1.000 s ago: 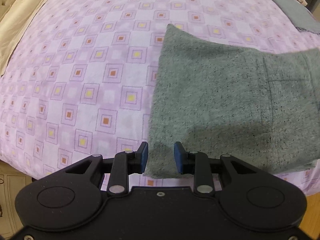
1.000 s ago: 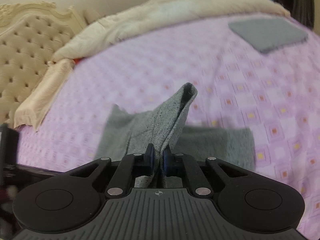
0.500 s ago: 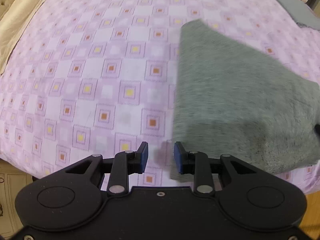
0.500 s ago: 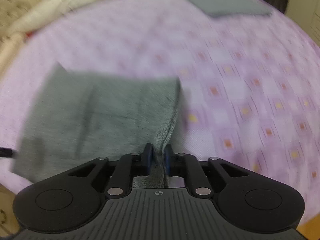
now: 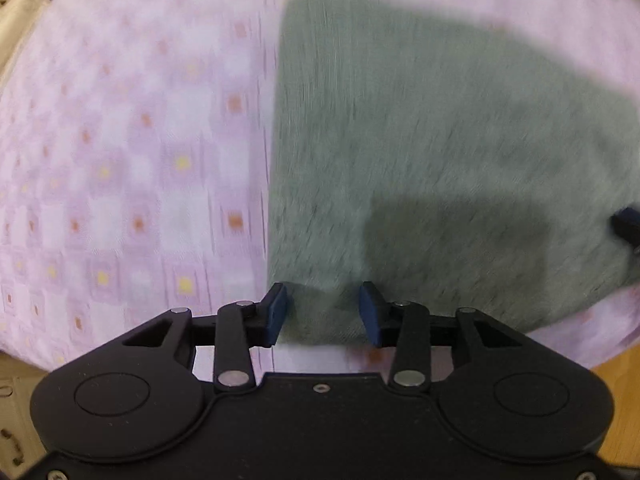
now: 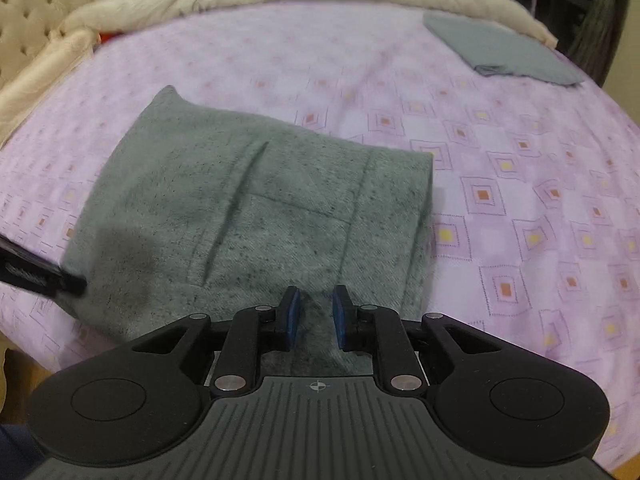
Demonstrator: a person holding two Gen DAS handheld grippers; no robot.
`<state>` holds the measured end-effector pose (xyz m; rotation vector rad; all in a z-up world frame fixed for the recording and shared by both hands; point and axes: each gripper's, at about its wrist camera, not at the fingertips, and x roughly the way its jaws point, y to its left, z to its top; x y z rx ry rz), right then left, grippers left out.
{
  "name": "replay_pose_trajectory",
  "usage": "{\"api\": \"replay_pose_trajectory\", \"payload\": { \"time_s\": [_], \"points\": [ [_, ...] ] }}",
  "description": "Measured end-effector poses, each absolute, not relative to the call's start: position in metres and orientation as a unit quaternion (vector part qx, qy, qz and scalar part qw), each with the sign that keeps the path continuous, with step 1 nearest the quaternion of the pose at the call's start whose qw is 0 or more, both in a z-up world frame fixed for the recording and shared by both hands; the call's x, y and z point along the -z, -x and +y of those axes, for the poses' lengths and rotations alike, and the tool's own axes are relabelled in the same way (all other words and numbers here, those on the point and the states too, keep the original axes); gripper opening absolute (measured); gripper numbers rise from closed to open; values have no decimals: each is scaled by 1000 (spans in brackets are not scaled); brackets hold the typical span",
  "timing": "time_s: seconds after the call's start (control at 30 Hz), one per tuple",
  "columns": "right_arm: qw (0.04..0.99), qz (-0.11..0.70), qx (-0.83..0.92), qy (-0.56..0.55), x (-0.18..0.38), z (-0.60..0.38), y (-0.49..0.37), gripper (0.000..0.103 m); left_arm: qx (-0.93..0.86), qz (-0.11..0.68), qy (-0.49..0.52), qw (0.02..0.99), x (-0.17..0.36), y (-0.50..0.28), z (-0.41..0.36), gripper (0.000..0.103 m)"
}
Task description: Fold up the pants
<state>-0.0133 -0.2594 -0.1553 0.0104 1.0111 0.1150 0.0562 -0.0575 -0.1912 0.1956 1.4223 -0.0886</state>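
Left hand-held gripper (image 5: 323, 315) opening over pants (image 5: 420, 168) corner (near edge); right (image 6: 313, 317) spread; bedsheet (image 6: 520, 184) alongside.

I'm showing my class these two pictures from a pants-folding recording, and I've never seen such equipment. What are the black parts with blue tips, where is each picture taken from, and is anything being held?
There is no robot here: a person holds a two-finger gripper in each hand, with a camera on each looking along its fingers. One picture is from the left gripper, the other from the right gripper. The blue tips are the finger pads. The folded grey pants lie flat on a bed with a purple patterned sheet. Another folded grey cloth lies farther off. Neither gripper holds anything: the left's jaws are opening over the pants' edge, and the right's stand apart just above the fabric.
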Motion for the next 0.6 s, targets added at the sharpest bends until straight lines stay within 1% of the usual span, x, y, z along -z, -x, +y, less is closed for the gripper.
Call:
{"api": "replay_pose_trajectory", "payload": {
  "time_s": [0.13,0.23,0.27,0.3,0.33,0.43,0.47,0.5,0.57,0.6],
  "points": [
    [880,471,-57,-4,140,-269,10,18,46,639,-84,763,175,-56,-53,50],
    [900,434,-47,-4,126,-274,-2,20,42,602,-83,793,149,-60,-52,50],
    [902,429,-46,-4,125,-274,-8,22,44,590,-82,802,142,-65,-53,50],
    [902,429,-47,-4,126,-276,-19,26,47,583,-79,808,137,-72,-56,50],
    [899,435,-47,-3,128,-275,-31,28,51,579,-76,810,135,-82,-60,52],
    [886,463,-34,13,143,-275,-62,29,54,582,-72,808,141,-111,-72,53],
    [882,471,-32,16,148,-277,-66,35,52,585,-72,806,145,-120,-77,53],
    [877,479,-28,19,155,-278,-70,48,48,587,-75,804,150,-128,-80,53],
    [877,480,-13,18,161,-283,-74,63,40,597,-86,796,164,-139,-87,53],
    [877,481,-13,9,161,-287,-75,65,37,602,-91,793,169,-143,-89,53]
  ]
}}
